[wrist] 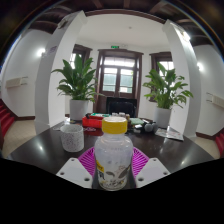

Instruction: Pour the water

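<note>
A clear plastic bottle point(114, 156) with a yellow cap and a printed label stands upright between my gripper's point(113, 166) two fingers. Both pink pads point(88, 158) press against its sides, so the gripper is shut on it. Ahead and to the left of the bottle, a white cup point(72, 136) stands on the dark table point(40, 152). The bottle's base is hidden below the fingers.
Beyond the cup lie a red and green item point(95, 121) and other small things at the table's far side. Two large potted plants point(78, 85) point(163, 92) stand behind the table, flanking a window. A red chair point(5, 122) sits at the left.
</note>
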The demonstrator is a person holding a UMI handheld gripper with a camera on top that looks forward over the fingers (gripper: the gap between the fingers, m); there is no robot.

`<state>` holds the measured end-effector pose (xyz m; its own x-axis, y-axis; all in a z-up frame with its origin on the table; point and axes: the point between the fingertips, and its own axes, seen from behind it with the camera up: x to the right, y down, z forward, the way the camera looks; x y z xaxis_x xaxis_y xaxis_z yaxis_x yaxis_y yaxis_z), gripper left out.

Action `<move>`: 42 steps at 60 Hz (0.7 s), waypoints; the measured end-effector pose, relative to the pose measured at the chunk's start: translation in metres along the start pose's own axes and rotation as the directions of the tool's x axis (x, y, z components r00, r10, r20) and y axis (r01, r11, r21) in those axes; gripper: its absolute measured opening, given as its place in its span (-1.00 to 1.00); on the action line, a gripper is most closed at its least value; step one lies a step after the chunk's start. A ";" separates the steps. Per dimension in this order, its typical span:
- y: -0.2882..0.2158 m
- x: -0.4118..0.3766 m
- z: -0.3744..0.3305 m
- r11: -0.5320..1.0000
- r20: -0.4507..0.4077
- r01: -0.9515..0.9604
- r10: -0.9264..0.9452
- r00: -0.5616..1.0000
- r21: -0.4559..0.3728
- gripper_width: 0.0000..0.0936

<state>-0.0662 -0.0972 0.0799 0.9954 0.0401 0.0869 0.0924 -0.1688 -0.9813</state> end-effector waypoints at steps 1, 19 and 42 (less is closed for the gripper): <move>-0.001 -0.001 0.001 1.000 0.000 0.003 -0.003 1.000 -0.002 -0.08; -0.011 -0.005 0.010 0.980 0.005 0.195 -0.195 0.981 -0.047 -0.08; -0.058 -0.021 0.096 0.503 0.038 0.864 -0.863 0.504 -0.025 -0.08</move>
<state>-0.0947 0.0059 0.1185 0.4207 0.2037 0.8840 0.9070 -0.0747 -0.4144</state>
